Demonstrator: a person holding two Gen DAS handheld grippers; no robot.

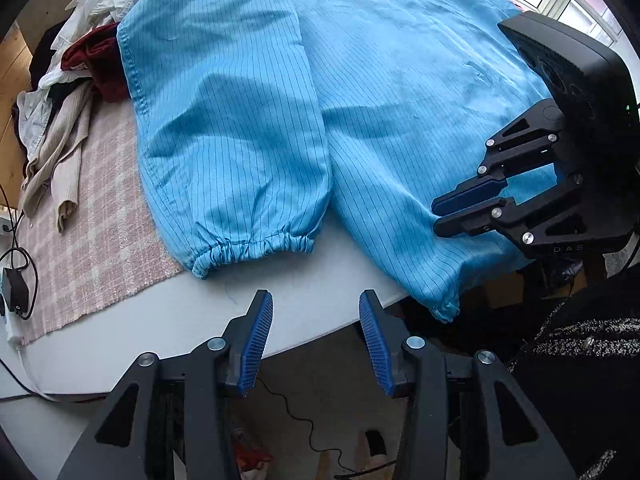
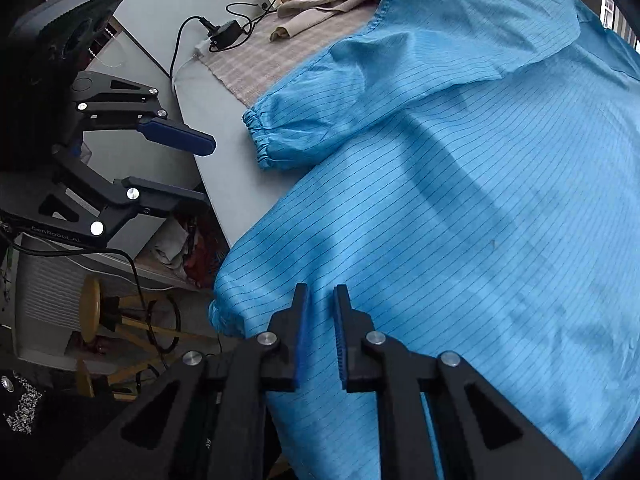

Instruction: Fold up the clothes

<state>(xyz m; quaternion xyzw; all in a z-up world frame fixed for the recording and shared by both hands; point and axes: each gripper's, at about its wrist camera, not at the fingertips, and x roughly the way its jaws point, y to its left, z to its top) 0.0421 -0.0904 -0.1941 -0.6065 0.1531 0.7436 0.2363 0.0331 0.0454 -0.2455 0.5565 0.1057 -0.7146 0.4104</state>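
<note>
The blue striped garment [image 1: 400, 80] looks thin, limp, slippery — best pinched at its elastic cuff [image 1: 248, 248]. Left gripper [image 1: 316, 336] gapes empty; right gripper [image 2: 320, 320] is nearly closed, seemingly on nothing.

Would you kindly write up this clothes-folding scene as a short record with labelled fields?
garment: light blue pinstriped jacket spread flat on the white table
folded sleeve: left sleeve laid along the body, elastic cuff near the table edge
other sleeve: cuff hangs over the table edge
left gripper: open, holds nothing, above the bare table edge
right gripper: jaws narrow but apart, over the blue cloth, no fold visibly pinched
under the jacket: pink checked cloth
aside: pile of white, beige and dark red clothes
</note>
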